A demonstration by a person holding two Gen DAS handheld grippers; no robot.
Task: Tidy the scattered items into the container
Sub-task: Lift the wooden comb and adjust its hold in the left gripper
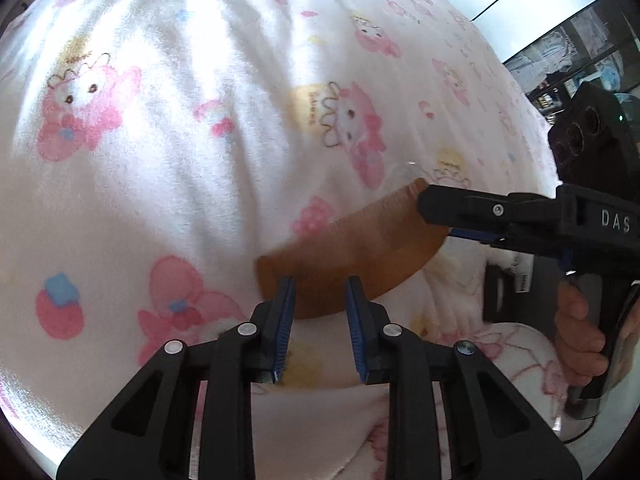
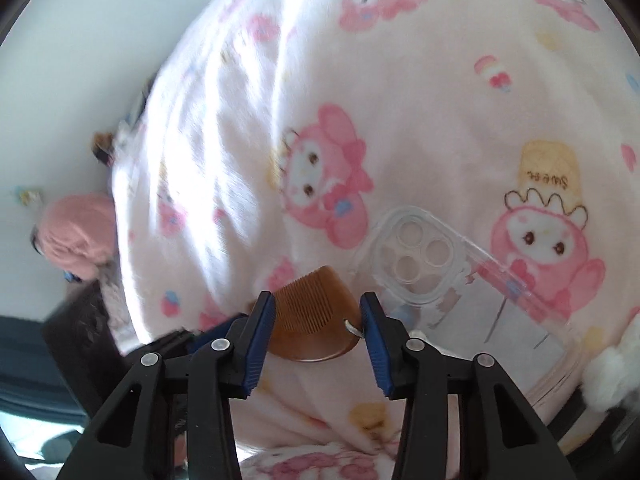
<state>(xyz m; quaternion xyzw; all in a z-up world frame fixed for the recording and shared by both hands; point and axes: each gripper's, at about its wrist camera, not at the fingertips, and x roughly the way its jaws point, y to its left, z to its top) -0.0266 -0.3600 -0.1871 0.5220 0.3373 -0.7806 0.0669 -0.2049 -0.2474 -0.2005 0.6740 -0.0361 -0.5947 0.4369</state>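
A brown wooden comb [image 1: 360,248] rests against a white blanket printed with pink cartoon figures [image 1: 200,120]. In the left wrist view my left gripper [image 1: 320,284] stands open, its blue-padded tips just in front of the comb's lower edge with nothing between the pads. My right gripper [image 1: 436,220] reaches in from the right onto the comb's far end. In the right wrist view the comb [image 2: 316,328] fills the gap of the right gripper [image 2: 316,302] and both pads meet its edges. The picture is slightly blurred. I see no container clearly.
A clear phone case [image 2: 420,256] lies on the blanket just right of the comb, over a white sheet [image 2: 520,320]. A fluffy white item [image 2: 612,372] sits at the right edge. A pink bundle [image 2: 76,236] lies beyond the blanket's left edge. A hand [image 1: 580,336] holds the right gripper's handle.
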